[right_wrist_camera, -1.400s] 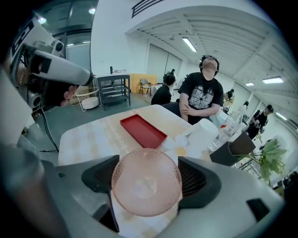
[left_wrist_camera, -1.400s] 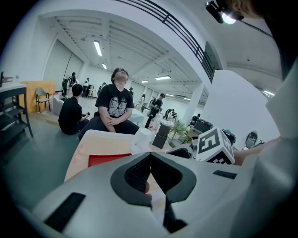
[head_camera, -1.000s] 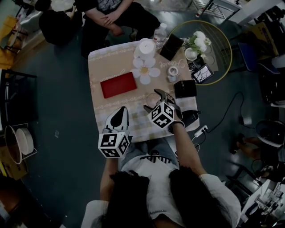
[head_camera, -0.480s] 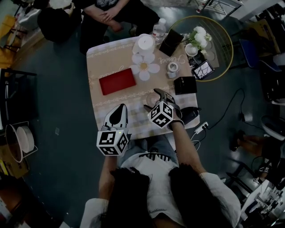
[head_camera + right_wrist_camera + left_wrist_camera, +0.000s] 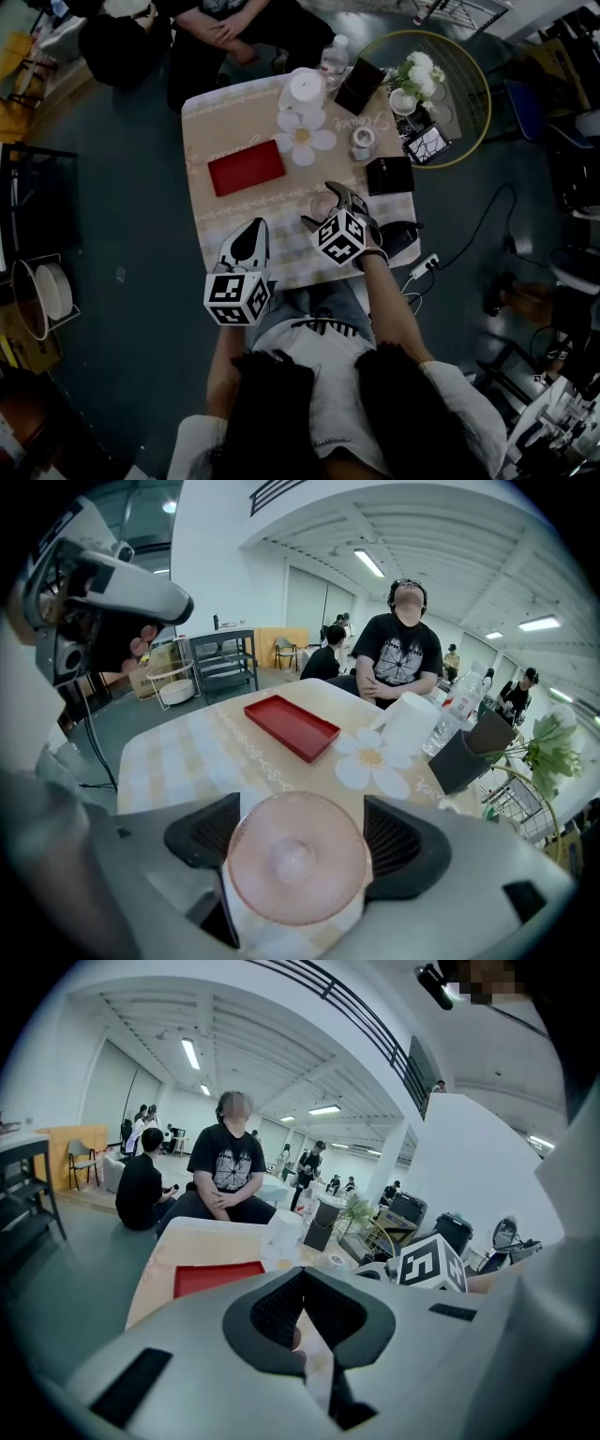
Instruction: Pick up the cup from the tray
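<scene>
Fig.: My R gripper [image 5: 296, 832] jaws clamped on pink cup [image 5: 295, 878], base facing cam; red tray [image 5: 291, 726] lies ahead, well apart. L gripper [image 5: 302, 1309] jaws together, empty, farther off.

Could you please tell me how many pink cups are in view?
1. The cup is clamped between the jaws of the right gripper, at the near side of the table, clear of the red tray. Clutter at the far end might hide others.
</scene>
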### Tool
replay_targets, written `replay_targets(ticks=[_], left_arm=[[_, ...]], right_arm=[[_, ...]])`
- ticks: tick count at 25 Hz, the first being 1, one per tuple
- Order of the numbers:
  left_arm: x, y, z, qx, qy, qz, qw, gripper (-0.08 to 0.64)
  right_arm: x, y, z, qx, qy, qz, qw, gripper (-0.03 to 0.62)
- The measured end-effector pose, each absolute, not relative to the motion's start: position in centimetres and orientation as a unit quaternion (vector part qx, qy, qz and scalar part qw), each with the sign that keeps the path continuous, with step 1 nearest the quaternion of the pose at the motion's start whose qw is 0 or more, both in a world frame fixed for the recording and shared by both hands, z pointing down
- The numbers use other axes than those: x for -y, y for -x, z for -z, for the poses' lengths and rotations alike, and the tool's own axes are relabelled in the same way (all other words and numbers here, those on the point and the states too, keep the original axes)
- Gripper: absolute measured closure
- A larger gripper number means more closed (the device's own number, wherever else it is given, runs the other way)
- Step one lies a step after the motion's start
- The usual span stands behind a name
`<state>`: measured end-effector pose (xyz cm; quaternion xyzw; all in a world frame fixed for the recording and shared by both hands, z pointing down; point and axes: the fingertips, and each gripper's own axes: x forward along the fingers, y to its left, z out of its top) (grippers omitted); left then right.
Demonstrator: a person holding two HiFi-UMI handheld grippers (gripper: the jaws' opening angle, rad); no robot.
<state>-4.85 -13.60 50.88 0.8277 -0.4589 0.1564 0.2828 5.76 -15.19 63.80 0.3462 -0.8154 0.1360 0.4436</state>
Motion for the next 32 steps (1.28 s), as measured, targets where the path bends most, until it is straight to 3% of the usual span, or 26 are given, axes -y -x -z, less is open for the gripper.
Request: replay_targets(ticks=[13, 28, 29, 30, 31, 32], left_arm=[[13.3, 4.9, -49.7, 0.460, -0.835, -0.145, 0.266, 0.552], [12.0, 4.5, -47.8, 0.459, -0.844, -0.126, 0.248, 0.552], [11.8, 4.4, -47.7, 0.457, -0.846, -0.124, 0.247, 0.552], [11.7, 4.2, -47.6, 0.454, -0.848, -0.122, 0.246, 0.552], [11.5, 4.2, -47.4, 0.452, -0.849, -0.121, 0.244, 0.552], [11.3, 4.1, -47.3, 0.451, -0.851, -0.119, 0.242, 0.552]], right_arm=[[15.6, -5.8, -59.8, 0.825, -0.366, -0.110, 0.416, 0.193], [12.4, -7.1, -55.0, 0.817, -0.423, -0.184, 0.348, 0.196], [12.3, -7.4, -54.6, 0.813, -0.434, -0.182, 0.343, 0.208], [12.2, -7.9, -54.0, 0.807, -0.452, -0.175, 0.338, 0.304], [12.3, -8.4, -53.4, 0.800, -0.472, -0.166, 0.332, 0.486], [12.3, -8.8, -53.0, 0.795, -0.487, -0.160, 0.325, 0.554]])
